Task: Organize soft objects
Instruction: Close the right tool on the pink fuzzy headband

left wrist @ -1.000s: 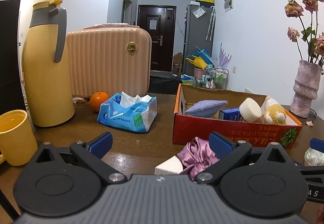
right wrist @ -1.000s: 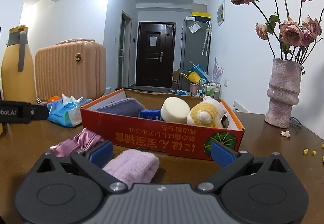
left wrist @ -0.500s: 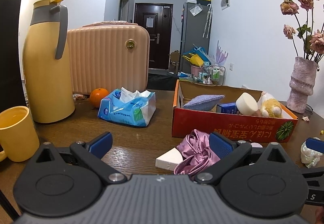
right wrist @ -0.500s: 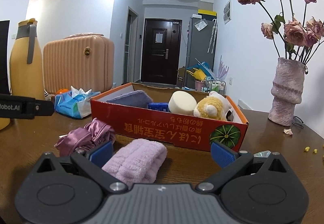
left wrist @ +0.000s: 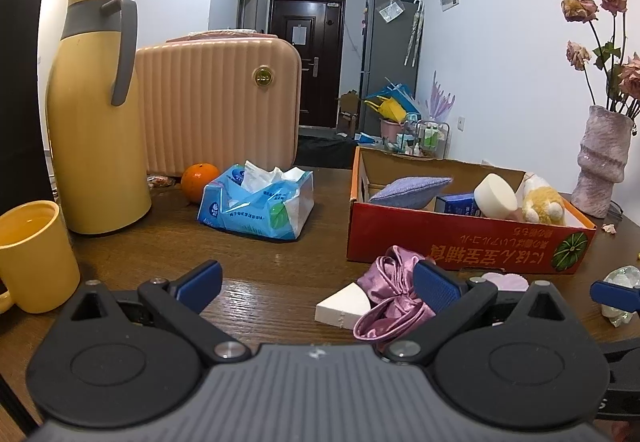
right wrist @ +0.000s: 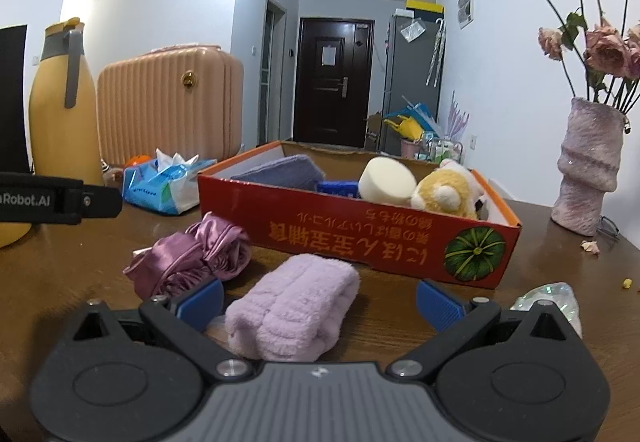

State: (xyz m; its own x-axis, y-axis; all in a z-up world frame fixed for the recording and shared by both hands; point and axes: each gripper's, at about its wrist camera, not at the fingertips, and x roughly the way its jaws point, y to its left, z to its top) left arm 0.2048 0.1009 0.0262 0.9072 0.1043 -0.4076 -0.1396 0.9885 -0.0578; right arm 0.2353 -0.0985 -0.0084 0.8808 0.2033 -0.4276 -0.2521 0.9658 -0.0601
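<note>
A red cardboard box holds a purple cushion, a cream sponge, a blue packet and a plush toy. In front of it lie a pink satin cloth, a white sponge wedge and a fluffy lilac towel. My left gripper is open and empty, with the wedge and the satin cloth near its right finger. My right gripper is open, with the lilac towel lying between its fingers.
A yellow thermos, a yellow mug, a pink suitcase, an orange and a blue tissue pack stand at the left. A vase of dried roses stands at the right. A crumpled clear wrapper lies by my right gripper.
Both grippers have drawn back from the box, so it looks smaller and farther. The satin cloth, wedge and lilac towel show more fully. Both grippers stay open.
</note>
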